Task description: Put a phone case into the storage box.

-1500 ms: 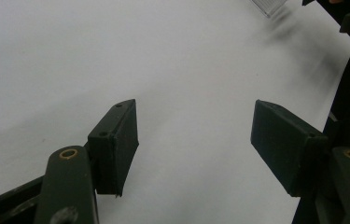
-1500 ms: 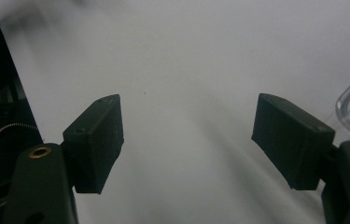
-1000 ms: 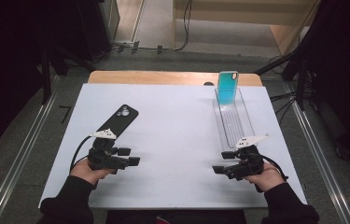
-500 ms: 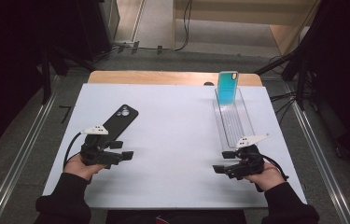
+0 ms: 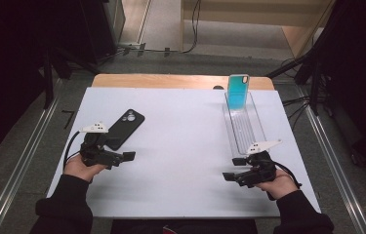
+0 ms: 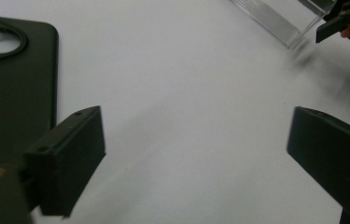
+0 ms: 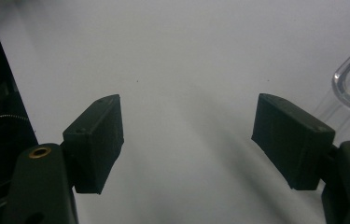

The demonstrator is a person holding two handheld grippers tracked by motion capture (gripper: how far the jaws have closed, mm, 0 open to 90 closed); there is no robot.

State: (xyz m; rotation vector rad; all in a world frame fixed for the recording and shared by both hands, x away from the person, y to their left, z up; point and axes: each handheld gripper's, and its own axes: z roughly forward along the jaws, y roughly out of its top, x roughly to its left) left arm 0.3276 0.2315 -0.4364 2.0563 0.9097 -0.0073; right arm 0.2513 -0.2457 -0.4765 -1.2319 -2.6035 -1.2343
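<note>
On the white tabletop [image 5: 185,146], near its left edge, a black phone case [image 5: 124,128] lying flat, camera cutout up. Just beside its near end, the left hand-held gripper [image 5: 124,157], jaws just opened wide, nothing between them, bare surface showing in the left gripper view. At the right, the right hand-held gripper [image 5: 229,175], also spread apart and empty, close to the near end of a clear tray [image 5: 244,129]. Upright at the tray's far end, a teal phone case [image 5: 237,91].

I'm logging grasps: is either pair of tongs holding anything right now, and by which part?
Nothing is held. The left tongs have just opened beside the black phone case; the right tongs stand open too.
</note>
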